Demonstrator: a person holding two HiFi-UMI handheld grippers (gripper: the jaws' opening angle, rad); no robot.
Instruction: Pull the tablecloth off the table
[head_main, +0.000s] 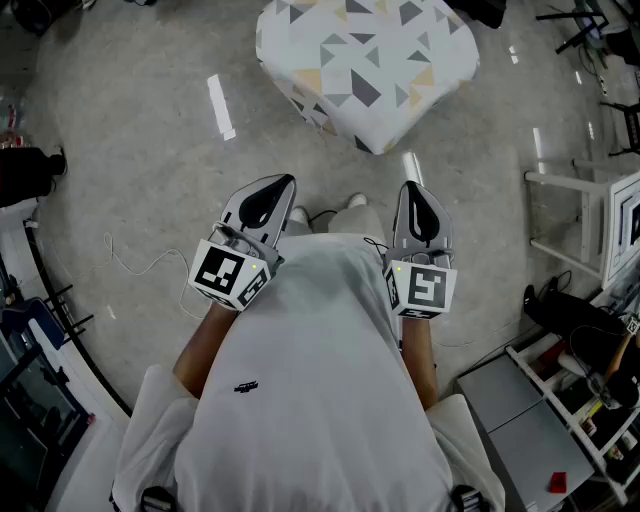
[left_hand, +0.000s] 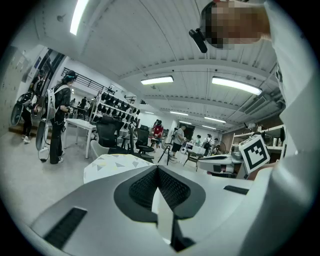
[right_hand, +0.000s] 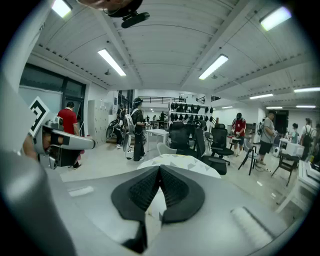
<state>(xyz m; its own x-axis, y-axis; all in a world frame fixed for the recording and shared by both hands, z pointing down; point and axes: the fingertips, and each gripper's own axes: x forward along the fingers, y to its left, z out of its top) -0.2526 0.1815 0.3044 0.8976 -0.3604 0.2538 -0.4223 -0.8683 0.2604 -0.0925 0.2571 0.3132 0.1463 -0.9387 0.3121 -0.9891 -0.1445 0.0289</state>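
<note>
- We hold the left gripper (head_main: 281, 187) and the right gripper (head_main: 411, 193) side by side near our chest.
- Both sets of jaws are clenched — nothing between them.
- The cloth (head_main: 365, 65) drapes the bench ahead, hiding it — well apart from both grippers.

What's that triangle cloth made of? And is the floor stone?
The tablecloth looks like soft fabric with a matte finish: it droops over the edges in rounded folds, and nothing gleams on it. Which fibre it is, I can't tell. The floor looks like smooth grey concrete or a hard coating, slightly glossy: white streaks of reflected light show on it.
</note>
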